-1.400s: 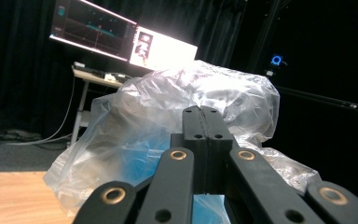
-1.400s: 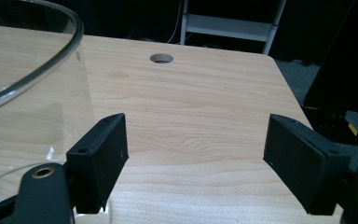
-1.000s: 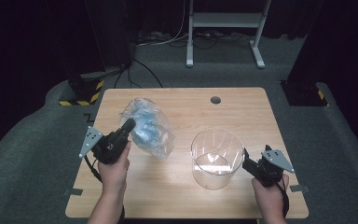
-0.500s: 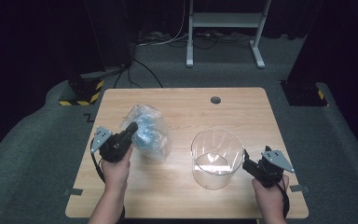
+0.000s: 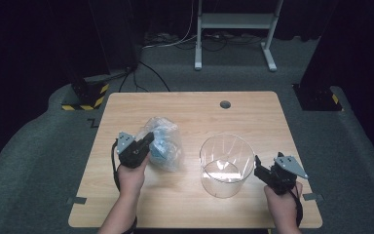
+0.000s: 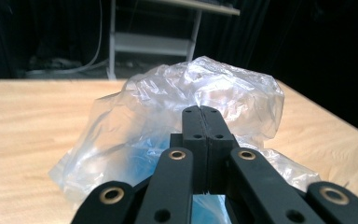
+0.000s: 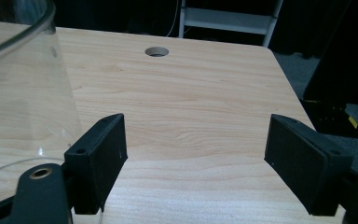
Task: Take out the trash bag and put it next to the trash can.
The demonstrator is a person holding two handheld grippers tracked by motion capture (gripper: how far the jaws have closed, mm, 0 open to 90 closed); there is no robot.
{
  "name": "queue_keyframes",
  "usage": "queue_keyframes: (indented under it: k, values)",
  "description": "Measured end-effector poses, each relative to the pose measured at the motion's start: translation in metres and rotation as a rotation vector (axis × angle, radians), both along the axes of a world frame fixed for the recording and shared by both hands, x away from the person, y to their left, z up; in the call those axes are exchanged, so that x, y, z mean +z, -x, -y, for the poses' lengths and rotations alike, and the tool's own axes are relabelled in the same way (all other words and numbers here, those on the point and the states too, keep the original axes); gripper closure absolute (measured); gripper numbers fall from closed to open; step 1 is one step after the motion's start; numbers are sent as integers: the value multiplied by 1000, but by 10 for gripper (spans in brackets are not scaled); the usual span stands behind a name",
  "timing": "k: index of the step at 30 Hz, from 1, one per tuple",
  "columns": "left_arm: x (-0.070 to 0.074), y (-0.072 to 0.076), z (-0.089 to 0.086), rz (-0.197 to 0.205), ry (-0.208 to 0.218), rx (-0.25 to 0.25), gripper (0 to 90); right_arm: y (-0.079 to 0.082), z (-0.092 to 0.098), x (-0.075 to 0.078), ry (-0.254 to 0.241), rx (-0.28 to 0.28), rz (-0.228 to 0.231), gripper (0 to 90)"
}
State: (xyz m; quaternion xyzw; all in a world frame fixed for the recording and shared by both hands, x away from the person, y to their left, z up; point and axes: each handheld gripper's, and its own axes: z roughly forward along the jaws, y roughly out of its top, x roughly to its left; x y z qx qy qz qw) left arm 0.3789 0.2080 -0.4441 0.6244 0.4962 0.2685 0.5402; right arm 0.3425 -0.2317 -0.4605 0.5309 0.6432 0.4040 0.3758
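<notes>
A crumpled clear plastic bag (image 5: 164, 144) with something blue inside lies on the left half of the wooden table (image 5: 253, 117). My left gripper (image 5: 147, 140) comes at it from the left, its jaws pressed together on the film. In the left gripper view the shut gripper (image 6: 200, 111) sits against the bag (image 6: 168, 98), which bulges behind and around it. A clear round container (image 5: 225, 163) stands upright to the right of the middle. My right gripper (image 5: 258, 167) rests just right of it, open. In the right gripper view the right gripper (image 7: 196, 154) spans bare wood, with the container's wall (image 7: 23, 93) at left.
A round cable hole (image 5: 225, 104) is in the table's far middle, also seen as the hole (image 7: 156, 51) ahead of the right gripper. A metal stand (image 5: 233, 34) and cables lie on the floor beyond. Bare wood stretches along the far edge and near front.
My left gripper has moved right and a little nearer, and the bag has shifted with it towards the container. The right gripper and the container have stayed put.
</notes>
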Motion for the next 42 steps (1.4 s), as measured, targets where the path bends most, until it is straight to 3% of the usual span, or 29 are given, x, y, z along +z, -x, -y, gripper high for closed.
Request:
queue_keyframes:
  k: [3, 10, 14, 19, 21, 23, 26, 28, 32, 36, 39, 42]
  values:
    - [-9, -5, 6, -37, -37, -23, 886, 0, 0, -2, -4, 1, -12, 207]
    - [-24, -12, 11, -117, -63, -37, 829, -1, -4, -5, 12, -4, -26, 207]
    - [-18, -9, 12, -110, -52, -27, 769, 0, -5, -8, 15, -2, -35, 206]
    - [1, 2, 10, -55, -70, -16, 512, -2, -2, -12, 12, -18, -50, 205]
    - [7, 5, 10, -55, -79, 0, 332, -3, 1, -12, 13, -30, -49, 205]
    - [11, 7, 8, -61, -79, -10, 238, -5, 4, -12, 4, -39, -52, 205]
    - [12, 14, 4, -83, -65, -34, 163, -7, 8, -12, 6, -43, -53, 205]
    - [11, 20, 2, -104, -95, -20, 149, -9, 11, -13, 2, -49, -62, 207]
    - [15, 32, -14, -126, -49, 5, 150, -11, 16, -20, 15, -41, -95, 213]
    - [12, 41, -28, -133, -131, -2, 155, -13, 17, -24, 24, -21, -112, 213]
    - [-8, 39, -36, -178, -172, -13, 159, -14, 18, -27, 24, 0, -122, 213]
    - [-26, 34, -37, -219, -278, -34, 164, -16, 17, -31, 20, 12, -136, 212]
